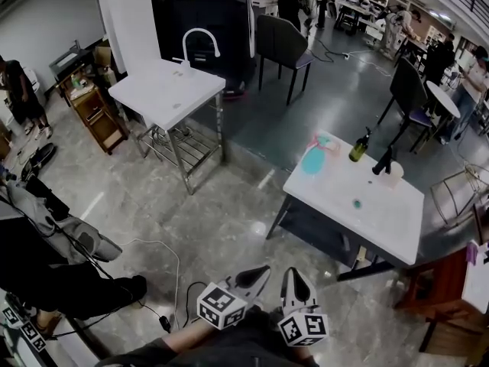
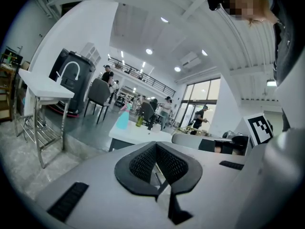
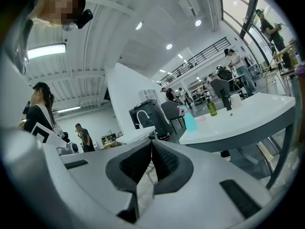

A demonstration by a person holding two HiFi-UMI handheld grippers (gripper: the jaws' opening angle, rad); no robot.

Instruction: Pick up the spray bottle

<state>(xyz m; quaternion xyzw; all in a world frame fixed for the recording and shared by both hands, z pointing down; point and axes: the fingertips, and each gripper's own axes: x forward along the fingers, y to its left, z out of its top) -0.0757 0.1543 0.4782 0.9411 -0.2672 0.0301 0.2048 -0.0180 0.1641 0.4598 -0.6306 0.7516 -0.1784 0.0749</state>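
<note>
2 grippers are hanging low at the bottom centre of the head view, the left gripper and the right gripper side by side and both pointing toward the white table at the right of the frame. Each gripper view is showing its ribbed pads pressed together with nothing between them, so both the left gripper and the right gripper are closed and empty.

The spray bottle, teal with a pink head, is standing at the table's upper-left corner, well apart from both grippers. It is showing left of centre in the left gripper view and right of centre in the right gripper view. A green glass bottle is standing near it, with a black bottle and a white cup beyond.

The approach looks like the step in hand, with grasping not yet begun. Doing it well likely means parting 1 gripper's jaws before arriving, coming in level at the teal body below the pink head, and closing squarely so the bottle is not tipping toward the green glass bottle.
</note>
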